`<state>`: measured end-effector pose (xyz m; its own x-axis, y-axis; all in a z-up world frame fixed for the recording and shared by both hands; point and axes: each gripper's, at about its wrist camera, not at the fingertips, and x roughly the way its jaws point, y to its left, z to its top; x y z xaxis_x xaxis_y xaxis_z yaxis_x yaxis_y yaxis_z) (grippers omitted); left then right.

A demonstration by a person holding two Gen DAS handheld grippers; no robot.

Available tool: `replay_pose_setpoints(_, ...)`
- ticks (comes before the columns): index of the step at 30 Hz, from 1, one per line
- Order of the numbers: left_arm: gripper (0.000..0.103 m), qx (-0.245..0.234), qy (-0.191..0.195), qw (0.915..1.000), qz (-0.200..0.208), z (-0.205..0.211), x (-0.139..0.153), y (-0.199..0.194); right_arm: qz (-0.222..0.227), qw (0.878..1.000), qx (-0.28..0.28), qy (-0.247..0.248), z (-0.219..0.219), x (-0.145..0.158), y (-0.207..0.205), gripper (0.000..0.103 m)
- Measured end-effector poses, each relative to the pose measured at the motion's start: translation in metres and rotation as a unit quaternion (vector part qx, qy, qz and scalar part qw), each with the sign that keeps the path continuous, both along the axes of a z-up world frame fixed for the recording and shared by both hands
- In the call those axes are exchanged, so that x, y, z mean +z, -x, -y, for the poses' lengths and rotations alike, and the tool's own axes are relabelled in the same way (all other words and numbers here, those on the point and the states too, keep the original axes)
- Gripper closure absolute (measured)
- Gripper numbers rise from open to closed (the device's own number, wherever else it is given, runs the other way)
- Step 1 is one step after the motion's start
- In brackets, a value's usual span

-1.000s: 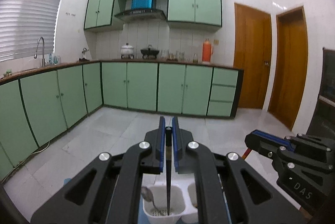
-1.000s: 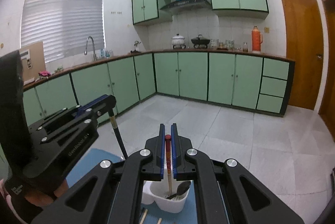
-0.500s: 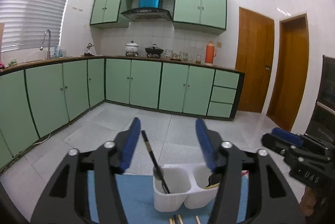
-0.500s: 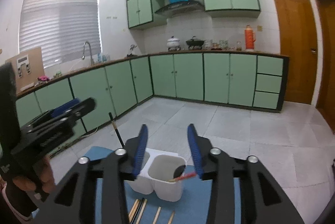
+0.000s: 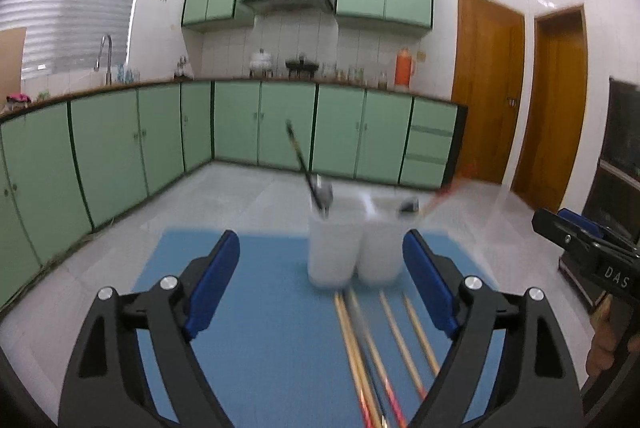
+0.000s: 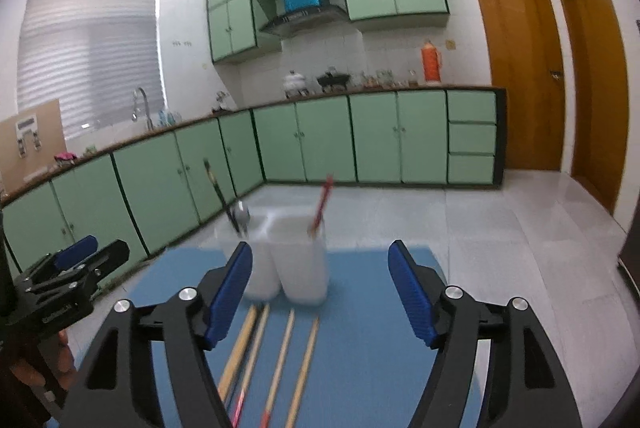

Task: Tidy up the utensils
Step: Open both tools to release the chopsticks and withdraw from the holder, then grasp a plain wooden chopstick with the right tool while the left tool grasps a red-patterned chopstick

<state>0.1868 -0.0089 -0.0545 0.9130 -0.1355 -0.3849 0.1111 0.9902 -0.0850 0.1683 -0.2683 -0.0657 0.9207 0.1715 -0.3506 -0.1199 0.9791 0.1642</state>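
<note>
Holder [image 6: 288, 264] with two cups, four loose chopsticks [image 6: 280, 356], both hand-held grippers [image 5: 320, 288] [image 6: 320, 296] apart.

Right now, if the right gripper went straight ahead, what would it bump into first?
Probably the white utensil holder. The right gripper, jaws wide open, points over the chopsticks lying on the blue mat; blur makes depth unclear.

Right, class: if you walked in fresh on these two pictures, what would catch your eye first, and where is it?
The white two-cup holder at the far end of the blue mat, a dark chopstick and a red-tipped chopstick leaning out of it. In front, loose chopsticks lie on the mat. Left gripper and right gripper frame it, jaws wide apart.
</note>
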Motion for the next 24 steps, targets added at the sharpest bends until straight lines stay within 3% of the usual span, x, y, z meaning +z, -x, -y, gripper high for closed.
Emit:
replay_pose_setpoints(6, 0.022, 0.010, -0.021, 0.9981, -0.056, 0.000, -0.049, 0.027, -0.062, 0.998, -0.004, 0.004, -0.013, -0.054, 0.030, 0.035)
replay_pose_setpoints(10, 0.022, 0.015, -0.032, 0.9966, -0.074, 0.000, -0.072, 0.041, -0.095, 0.995, 0.002, 0.003, -0.022, -0.081, 0.044, 0.041)
replay_pose_setpoints(13, 0.022, 0.011, -0.036, 0.9956, -0.086, 0.001, -0.080, 0.049, -0.120, 0.993, 0.011, 0.018, -0.033, -0.096, 0.054, 0.052)
replay_pose_setpoints(17, 0.031, 0.004, -0.037, 0.9932, -0.111, 0.003, -0.096, 0.064, -0.144, 0.989, 0.012, 0.022, -0.035, -0.112, 0.063, 0.063)
replay_pose_setpoints(24, 0.032, 0.006, -0.031, 0.9918, -0.124, -0.001, -0.106, 0.072, -0.176, 0.984, 0.028, 0.018, -0.042, -0.131, 0.071, 0.070)
